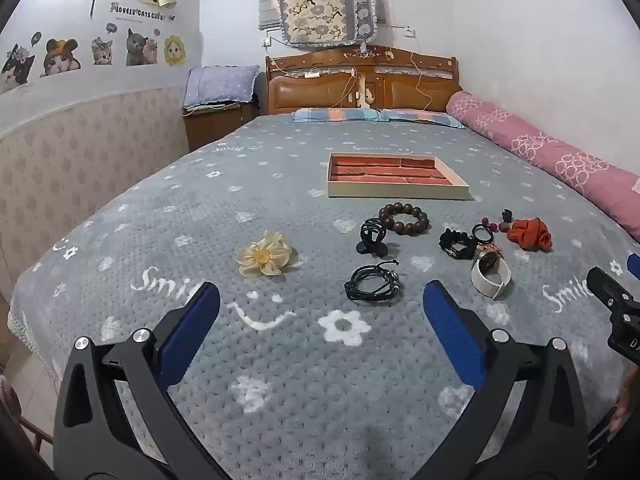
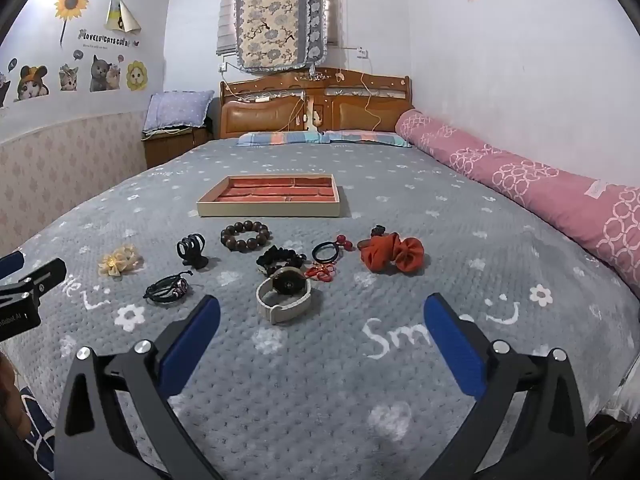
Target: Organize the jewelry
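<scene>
Both jaws spread wide and empty above the bed, jewelry untouched.

The left gripper (image 1: 322, 304) and right gripper (image 2: 322, 316) hover with jaws apart, gripping nothing, over the grey blanket (image 1: 280, 380). Taking the tray (image 2: 269, 197) as landmark: the wooden bead bracelet (image 2: 245, 236) lies just in front of it, the black hair claw (image 2: 192, 251) and cream flower (image 2: 119, 261) front-left, the watch (image 2: 285, 295) nearer the jaws, the orange scrunchie (image 2: 391, 255) front-right.

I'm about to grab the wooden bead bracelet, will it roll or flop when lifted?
The wooden bead bracelet lies flat as a ring, so it probably won't roll. Strung beads likely sag when pinched on one side. The glossy round beads may slip between pads.
</scene>
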A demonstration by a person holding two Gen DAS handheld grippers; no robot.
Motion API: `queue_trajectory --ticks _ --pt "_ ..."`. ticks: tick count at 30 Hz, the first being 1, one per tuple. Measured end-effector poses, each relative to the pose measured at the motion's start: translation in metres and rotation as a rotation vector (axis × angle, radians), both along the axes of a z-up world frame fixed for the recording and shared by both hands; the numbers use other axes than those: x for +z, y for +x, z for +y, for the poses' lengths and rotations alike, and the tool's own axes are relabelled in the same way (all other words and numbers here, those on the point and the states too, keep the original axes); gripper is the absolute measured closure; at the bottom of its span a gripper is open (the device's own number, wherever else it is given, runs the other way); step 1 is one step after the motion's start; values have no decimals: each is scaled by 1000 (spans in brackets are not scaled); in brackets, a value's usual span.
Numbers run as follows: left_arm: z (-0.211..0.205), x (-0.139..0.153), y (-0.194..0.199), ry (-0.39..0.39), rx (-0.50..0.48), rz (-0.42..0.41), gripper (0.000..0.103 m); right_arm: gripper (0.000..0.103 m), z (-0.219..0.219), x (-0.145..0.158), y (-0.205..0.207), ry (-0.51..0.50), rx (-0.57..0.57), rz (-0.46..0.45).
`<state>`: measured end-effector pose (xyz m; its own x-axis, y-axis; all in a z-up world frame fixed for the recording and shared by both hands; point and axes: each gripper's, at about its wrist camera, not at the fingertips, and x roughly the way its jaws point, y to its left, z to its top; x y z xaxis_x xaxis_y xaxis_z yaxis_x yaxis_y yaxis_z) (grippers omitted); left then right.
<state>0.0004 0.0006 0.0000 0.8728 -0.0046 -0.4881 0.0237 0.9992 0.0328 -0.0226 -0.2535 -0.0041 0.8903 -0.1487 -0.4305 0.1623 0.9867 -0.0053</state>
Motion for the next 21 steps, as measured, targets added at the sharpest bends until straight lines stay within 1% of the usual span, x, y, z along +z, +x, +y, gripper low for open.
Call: queue_trajectory --ticks 8,9,18,19,21 --pt "2 0 0 6 -1 -9 5 4 -3 0 4 6 1 1" --pt "1 0 0 5 0 -9 5 4 -2 1 0 -1 -1 -10" --pt "1 0 12 7 -2 -11 5 4 -5 0 1 -5 -10 -11" --pt "-1 2 2 11 -2 -18 5 4 -4 2 1 -4 -10 -10" --pt "-3 2 -1 16 -4 -19 5 4 -6 2 -1 -2 -12 -13"
